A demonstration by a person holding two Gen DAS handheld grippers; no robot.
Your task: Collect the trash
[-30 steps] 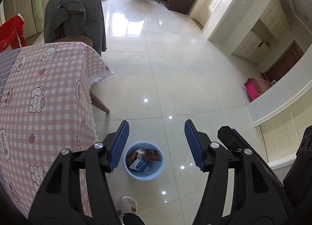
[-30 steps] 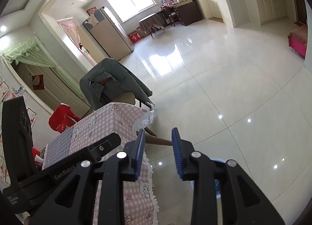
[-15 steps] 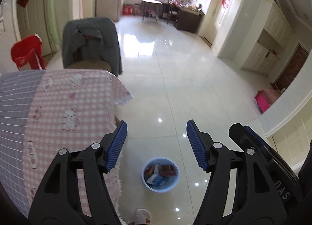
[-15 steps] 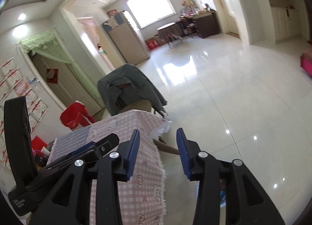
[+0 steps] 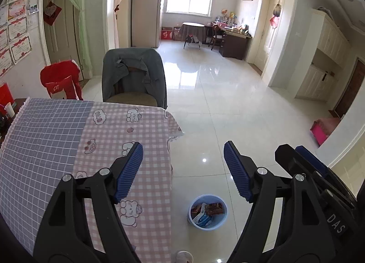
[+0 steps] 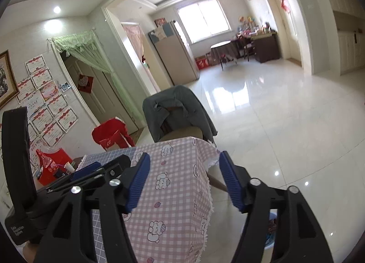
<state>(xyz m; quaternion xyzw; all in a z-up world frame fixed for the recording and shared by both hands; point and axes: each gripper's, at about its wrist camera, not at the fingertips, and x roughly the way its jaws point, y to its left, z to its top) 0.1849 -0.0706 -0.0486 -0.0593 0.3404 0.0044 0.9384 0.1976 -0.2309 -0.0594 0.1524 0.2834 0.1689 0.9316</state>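
Note:
A pale blue bin (image 5: pixel 207 212) stands on the tiled floor beside the table, holding several wrappers and a small carton. My left gripper (image 5: pixel 182 160) hangs high above it, its jaws opening, with nothing between the blue pads. My right gripper (image 6: pixel 184 171) is above the table's corner, its jaws opening too, also empty. Part of the bin (image 6: pixel 271 231) shows behind its right finger. The table wears a pink checked cloth (image 5: pixel 127 140) with a grey checked part (image 5: pixel 43 135); no trash shows on it.
A chair draped with a grey jacket (image 5: pixel 134 73) stands at the table's far end. A red bag (image 5: pixel 60 80) hangs by the doorway. A pink box (image 5: pixel 322 129) sits at the right wall. A slipper (image 5: pixel 184 256) shows below. The glossy floor (image 5: pixel 228 103) stretches ahead.
Both grippers have risen and tilted up, so the bin has slid lower in the left view and more of the room shows. The right jaws have widened a lot, the left a little.

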